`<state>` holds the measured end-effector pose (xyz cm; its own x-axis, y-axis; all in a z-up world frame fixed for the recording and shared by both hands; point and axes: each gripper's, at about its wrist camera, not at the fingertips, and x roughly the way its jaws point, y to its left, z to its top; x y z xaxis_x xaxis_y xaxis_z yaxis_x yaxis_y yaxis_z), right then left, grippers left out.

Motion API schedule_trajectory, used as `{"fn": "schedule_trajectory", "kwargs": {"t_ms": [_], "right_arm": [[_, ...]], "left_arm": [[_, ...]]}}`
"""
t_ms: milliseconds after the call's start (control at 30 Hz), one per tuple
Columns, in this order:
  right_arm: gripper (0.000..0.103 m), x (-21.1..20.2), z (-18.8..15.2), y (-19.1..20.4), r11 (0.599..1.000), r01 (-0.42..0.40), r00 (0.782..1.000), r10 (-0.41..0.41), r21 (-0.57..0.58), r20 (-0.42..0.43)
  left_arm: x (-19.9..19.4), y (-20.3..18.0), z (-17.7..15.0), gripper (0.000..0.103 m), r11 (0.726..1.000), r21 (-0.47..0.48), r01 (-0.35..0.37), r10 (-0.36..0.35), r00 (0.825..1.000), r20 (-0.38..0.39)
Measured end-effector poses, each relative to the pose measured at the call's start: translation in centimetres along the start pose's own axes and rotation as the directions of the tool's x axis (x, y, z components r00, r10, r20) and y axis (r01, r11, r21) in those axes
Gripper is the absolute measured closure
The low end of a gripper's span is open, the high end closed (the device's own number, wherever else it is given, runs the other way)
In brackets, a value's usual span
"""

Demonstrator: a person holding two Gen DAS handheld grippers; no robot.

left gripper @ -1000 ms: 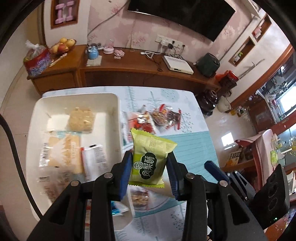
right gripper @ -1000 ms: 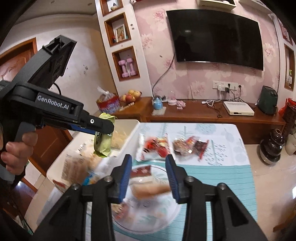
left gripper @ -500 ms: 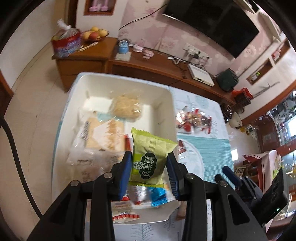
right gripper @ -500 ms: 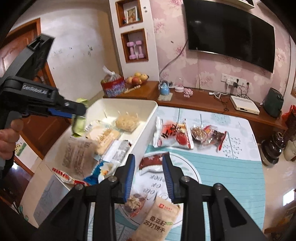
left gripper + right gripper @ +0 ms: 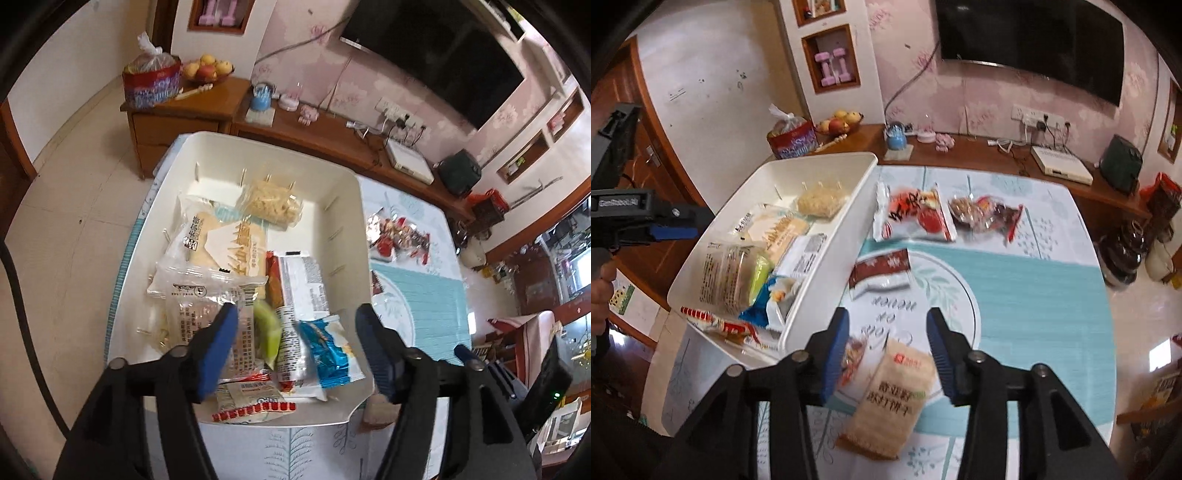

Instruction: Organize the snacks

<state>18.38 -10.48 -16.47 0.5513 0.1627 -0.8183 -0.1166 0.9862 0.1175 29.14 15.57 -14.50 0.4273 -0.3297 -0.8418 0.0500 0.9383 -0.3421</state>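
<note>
Now the white bin (image 5: 354,206) on the tabletop (image 5: 1052,280) holds the green packet (image 5: 267,332), lying loose under the left claw (image 5: 295,347), whose jaws have just been opening and stand wide. The right claw (image 5: 886,350), jaws also just opening and empty, hovers nearest the beige cracker packet (image 5: 894,398), its long axis running slantwise away from the claw.

In my bin (image 5: 827,254): snack packets (image 5: 221,258), piled.
Right of it: my placemat (image 5: 1034,295).
On it: cracker pack (image 5: 894,398).
</note>
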Motion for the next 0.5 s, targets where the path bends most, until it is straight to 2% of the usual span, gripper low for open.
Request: {"fn": "schedule_trajectory", "kwargs": {"t_ms": [167, 267, 500], "right_arm": [[0.051, -0.3, -0.9, -0.5, 1.0, 0.022, 0.999, -0.021, 0.019, -0.037], [0.044, -0.5, -1.3, -0.6, 0.999, 0.033, 0.998, -0.032, 0.017, -0.055], [0.044, 0.5, -3.0, -0.1, 0.997, 0.067, 0.991, -0.069, -0.025, -0.115]], "left_arm": [[-0.8, -0.1, -1.9, 0.036, 0.999, -0.026, 0.043, -0.042, 0.998, 0.04], [-1.2, -0.4, -3.0, 0.036, 0.998, -0.023, 0.062, -0.06, 0.997, 0.05], [-2.3, -1.9, -5.9, 0.036, 0.996, -0.013, 0.087, -0.086, 0.993, 0.086]]}}
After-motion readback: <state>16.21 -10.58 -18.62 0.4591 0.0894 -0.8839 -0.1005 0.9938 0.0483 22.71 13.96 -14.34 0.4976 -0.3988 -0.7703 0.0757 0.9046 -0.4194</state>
